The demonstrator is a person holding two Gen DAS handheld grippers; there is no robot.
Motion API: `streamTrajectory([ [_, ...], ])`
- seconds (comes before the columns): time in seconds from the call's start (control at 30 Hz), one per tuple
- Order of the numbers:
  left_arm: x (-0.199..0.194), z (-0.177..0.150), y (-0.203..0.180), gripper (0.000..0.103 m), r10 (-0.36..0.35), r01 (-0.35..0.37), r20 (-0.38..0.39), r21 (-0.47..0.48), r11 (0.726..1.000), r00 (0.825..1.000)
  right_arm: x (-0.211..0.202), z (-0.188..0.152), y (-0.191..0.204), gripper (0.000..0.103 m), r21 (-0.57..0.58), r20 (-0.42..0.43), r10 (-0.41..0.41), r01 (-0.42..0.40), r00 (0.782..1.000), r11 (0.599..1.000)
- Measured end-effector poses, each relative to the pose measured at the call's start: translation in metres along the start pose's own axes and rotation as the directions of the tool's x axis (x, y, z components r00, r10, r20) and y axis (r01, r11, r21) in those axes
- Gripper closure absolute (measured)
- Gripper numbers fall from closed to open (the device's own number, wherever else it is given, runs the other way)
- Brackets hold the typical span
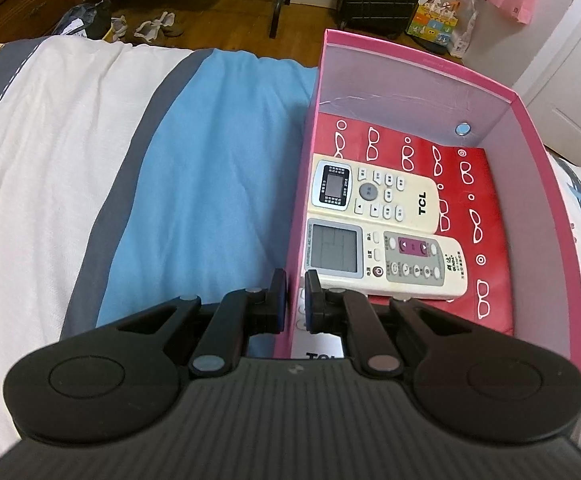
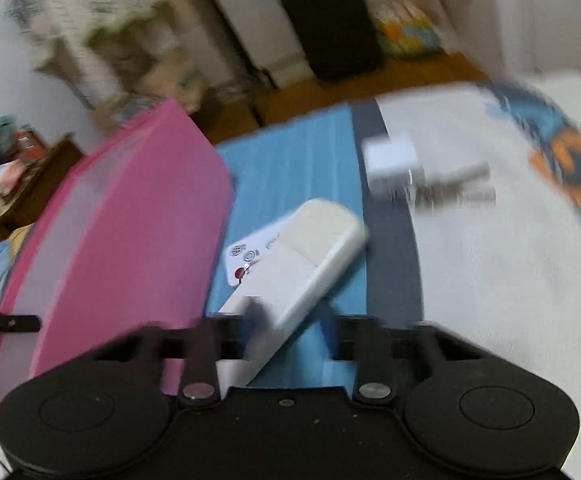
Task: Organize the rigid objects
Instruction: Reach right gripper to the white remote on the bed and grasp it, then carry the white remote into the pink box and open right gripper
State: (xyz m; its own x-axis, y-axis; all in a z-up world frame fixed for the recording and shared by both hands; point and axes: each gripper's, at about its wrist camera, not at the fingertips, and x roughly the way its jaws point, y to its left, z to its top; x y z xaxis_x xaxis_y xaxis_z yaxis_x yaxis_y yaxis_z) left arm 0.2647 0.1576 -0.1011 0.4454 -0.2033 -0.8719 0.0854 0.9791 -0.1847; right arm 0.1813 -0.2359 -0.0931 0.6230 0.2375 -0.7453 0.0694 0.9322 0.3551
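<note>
Remote on the bed: a white remote control (image 2: 298, 264) lies back-up and slanted on the blue stripe of the bedspread (image 2: 302, 160), just beside the outer wall of the pink box (image 2: 122, 216).
Handling: a hard plastic shell, probably light and stiff; the smooth back may slip, so its two long edges near the middle look the surest place to pinch. It should tolerate a firm squeeze.
Right tongs: the right gripper (image 2: 290, 320) has its jaws set wide, one either side of the remote's near end. Motion blur hides whether the pads press on it.
Left tongs: the left gripper (image 1: 295, 300) is closed tight on the box's near left wall, one finger inside and one outside, apparently steadying it.
Box contents: a TCL remote (image 1: 374, 192) and a second air-conditioner remote (image 1: 386, 264) lie side by side, face-up, against the left wall on a red glasses-print pouch (image 1: 486, 208). Another white item sits partly hidden under the left gripper. Room remains on the right.
Also on the bed: a white plug adapter (image 2: 394, 164), further off, blurred.
</note>
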Motion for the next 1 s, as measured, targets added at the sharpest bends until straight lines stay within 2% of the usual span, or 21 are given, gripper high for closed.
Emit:
streamTrajectory([
  [0.1, -0.001, 0.002, 0.000, 0.096, -0.001, 0.001, 0.004, -0.008, 1.000, 1.000, -0.012, 0.010, -0.008, 0.101, -0.059, -0.002, 0.016, -0.016, 1.000, 0.998],
  [0.17, -0.001, 0.001, -0.001, 0.096, 0.002, -0.002, 0.003, -0.006, 1.000, 1.000, -0.009, 0.013, -0.011, 0.100, -0.027, -0.074, 0.060, -0.062, 0.995, 0.998],
  [0.27, -0.001, 0.000, -0.004, 0.096, 0.014, -0.014, 0.003, 0.002, 1.000, 1.000, -0.003, 0.012, -0.023, 0.079, 0.165, -0.168, 0.112, -0.084, 0.979, 0.983],
  [0.3, -0.001, 0.000, -0.004, 0.096, 0.017, -0.017, 0.003, 0.002, 1.000, 1.000, -0.001, 0.008, -0.023, 0.065, 0.213, -0.185, 0.140, -0.099, 0.973, 0.972],
  [0.33, -0.001, 0.000, -0.005, 0.096, 0.020, -0.020, 0.003, 0.003, 1.000, 1.000, 0.004, 0.006, -0.022, 0.058, 0.238, -0.195, 0.150, -0.101, 0.969, 0.966],
  [0.37, -0.002, 0.000, -0.005, 0.096, 0.022, -0.022, 0.003, 0.005, 1.000, 1.000, 0.010, 0.005, -0.018, 0.055, 0.240, -0.210, 0.136, -0.084, 0.968, 0.967],
  [0.47, -0.002, 0.000, -0.006, 0.096, 0.026, -0.026, 0.005, 0.008, 1.000, 1.000, 0.028, 0.006, 0.000, 0.039, 0.196, -0.251, 0.069, -0.019, 0.966, 0.981],
  [0.5, -0.002, 0.000, -0.007, 0.096, 0.027, -0.027, 0.005, 0.009, 1.000, 1.000, 0.032, 0.007, 0.007, 0.024, 0.185, -0.242, 0.067, -0.021, 0.968, 0.983],
  [0.53, -0.002, 0.000, -0.007, 0.096, 0.026, -0.026, 0.005, 0.009, 1.000, 1.000, 0.037, 0.009, 0.015, 0.016, 0.168, -0.238, 0.066, -0.025, 0.969, 0.985],
  [0.57, -0.002, 0.000, -0.007, 0.096, 0.025, -0.025, 0.004, 0.008, 1.000, 1.000, 0.042, 0.010, 0.022, 0.014, 0.147, -0.234, 0.048, -0.013, 0.971, 0.989],
  [0.67, 0.000, -0.001, -0.007, 0.096, 0.028, -0.028, -0.002, 0.003, 1.000, 1.000, 0.051, 0.008, 0.029, 0.016, 0.139, -0.177, -0.020, 0.045, 0.984, 0.989],
  [0.73, 0.000, -0.001, -0.006, 0.096, 0.020, -0.020, -0.005, -0.001, 1.000, 1.000, 0.051, 0.011, 0.030, 0.029, 0.106, -0.161, -0.048, 0.065, 0.986, 0.992],
  [0.77, 0.000, -0.001, -0.007, 0.096, 0.021, -0.021, -0.004, 0.005, 1.000, 1.000, 0.049, 0.012, 0.032, 0.031, 0.074, -0.164, -0.064, 0.077, 0.984, 0.994],
  [0.83, 0.000, -0.001, -0.006, 0.096, 0.019, -0.019, -0.003, 0.001, 1.000, 1.000, 0.045, 0.012, 0.030, 0.043, 0.018, -0.169, -0.065, 0.069, 0.983, 0.997],
  [0.9, 0.000, -0.001, -0.006, 0.096, 0.015, -0.015, -0.003, -0.001, 1.000, 1.000, 0.035, 0.013, 0.026, 0.050, -0.062, -0.163, -0.076, 0.067, 0.984, 0.996],
  [0.97, 0.001, 0.000, -0.005, 0.096, 0.013, -0.013, -0.004, -0.005, 1.000, 1.000, 0.022, 0.009, 0.027, 0.068, -0.164, -0.140, -0.115, 0.092, 0.983, 0.982],
  [1.0, 0.001, 0.000, -0.004, 0.096, 0.013, -0.013, -0.003, -0.003, 1.000, 1.000, 0.018, 0.007, 0.029, 0.083, -0.231, -0.129, -0.157, 0.125, 0.979, 0.965],
])
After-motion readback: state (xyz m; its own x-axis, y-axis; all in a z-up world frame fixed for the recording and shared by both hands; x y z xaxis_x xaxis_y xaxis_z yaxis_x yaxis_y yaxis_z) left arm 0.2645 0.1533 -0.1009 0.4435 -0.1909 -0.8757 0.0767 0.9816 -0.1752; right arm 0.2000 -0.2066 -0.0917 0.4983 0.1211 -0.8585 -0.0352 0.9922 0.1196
